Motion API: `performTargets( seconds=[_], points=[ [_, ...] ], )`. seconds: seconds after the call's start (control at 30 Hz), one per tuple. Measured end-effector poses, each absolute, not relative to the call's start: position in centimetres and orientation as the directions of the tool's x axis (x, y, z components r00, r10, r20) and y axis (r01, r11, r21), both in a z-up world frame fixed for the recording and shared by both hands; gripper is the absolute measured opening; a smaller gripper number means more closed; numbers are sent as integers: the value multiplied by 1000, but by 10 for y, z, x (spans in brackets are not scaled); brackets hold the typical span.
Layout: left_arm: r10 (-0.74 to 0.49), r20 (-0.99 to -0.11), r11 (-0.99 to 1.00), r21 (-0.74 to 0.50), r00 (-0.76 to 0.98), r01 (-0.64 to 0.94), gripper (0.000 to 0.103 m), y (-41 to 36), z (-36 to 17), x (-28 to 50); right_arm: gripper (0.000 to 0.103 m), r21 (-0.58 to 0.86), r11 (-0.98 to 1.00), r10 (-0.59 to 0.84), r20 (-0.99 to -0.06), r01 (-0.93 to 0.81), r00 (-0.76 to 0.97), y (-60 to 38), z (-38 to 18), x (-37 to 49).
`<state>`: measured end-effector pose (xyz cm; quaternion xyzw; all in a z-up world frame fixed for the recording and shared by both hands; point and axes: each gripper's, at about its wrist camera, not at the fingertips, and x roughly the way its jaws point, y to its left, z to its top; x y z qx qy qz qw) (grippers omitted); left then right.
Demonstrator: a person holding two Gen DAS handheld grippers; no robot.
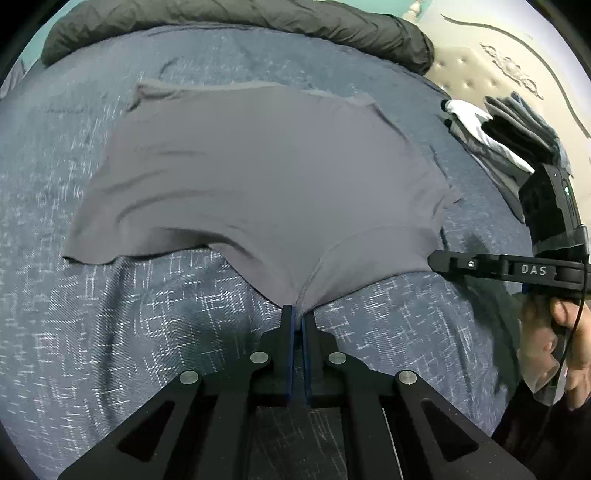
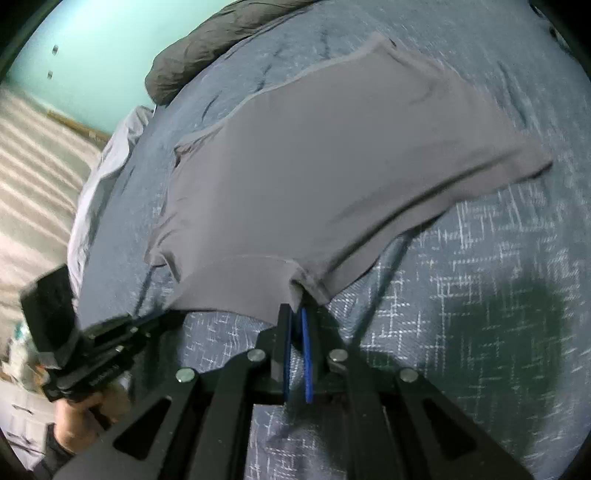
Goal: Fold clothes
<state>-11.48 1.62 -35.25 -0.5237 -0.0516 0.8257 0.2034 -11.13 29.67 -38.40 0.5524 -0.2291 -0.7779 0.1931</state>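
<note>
Garment: plain grey short-sleeved T-shirt of thin smooth cloth (image 1: pixel 266 173), spread on the bed, its near edge drawn up off the cover at two points.
Left gripper: black two-finger gripper with blue pads (image 1: pixel 297 314), jaws pressed together on a bunched bit of the grey T-shirt's near edge, beside a stitched seam.
Right gripper: matching black gripper with blue pads (image 2: pixel 295 312), jaws nearly together, pinching the shirt's hem corner; the cloth drapes over the left finger.
Right gripper seen from the left wrist view: its black body marked "DAS" (image 1: pixel 532 269) reaches in from the right edge, its tip at the shirt's right corner.
Person's right hand: bare hand (image 1: pixel 561 350) wrapped around that gripper's handle, with a cuff of sleeve showing.
Person's left hand: hand (image 2: pixel 74 417) low at the left edge of the right wrist view, holding the other gripper's handle, blurred.
Bed cover: blue-grey woven bedspread with a white broken-line pattern (image 1: pixel 110 332), lying under the whole shirt.
Dark bedding: rumpled black quilt (image 1: pixel 236 18) along the far side of the bed.
Other clothes: small stack of folded dark and white garments (image 1: pixel 506 136) at the bed's right end, well apart from the shirt.
Headboard: cream tufted padded headboard (image 1: pixel 476 66) behind that stack.
Wall: pale teal painted wall (image 2: pixel 92 55) beyond the bed.
</note>
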Motion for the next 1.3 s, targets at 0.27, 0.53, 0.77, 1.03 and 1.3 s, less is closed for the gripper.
performTargets(
  seconds=[0.27, 0.53, 0.77, 1.03, 1.3],
  points=[
    [419, -828, -905, -352, -371, -237, 6, 4, -348, -116, 29, 620, -781, -515, -710, -77, -481, 363, -355, -121],
    [389, -797, -920, -366, -462, -143, 24, -45, -325, -128, 37, 553, -794, -310, -725, -252, -615, 440, -358, -139],
    [259, -816, -947, -320, -517, 29, 27, -97, -338, -148, 38, 537, -800, -297, -742, -267, -601, 443, -375, -152],
    [256, -813, -921, -369, -522, 123, 27, -128, -353, -161, 4, 549, -793, -313, -739, -265, -596, 441, -382, -159],
    [294, -798, -898, -419, -526, 134, 2, -139, -357, -160, 2, 561, -777, -297, -728, -286, -618, 451, -377, -155]
  ],
)
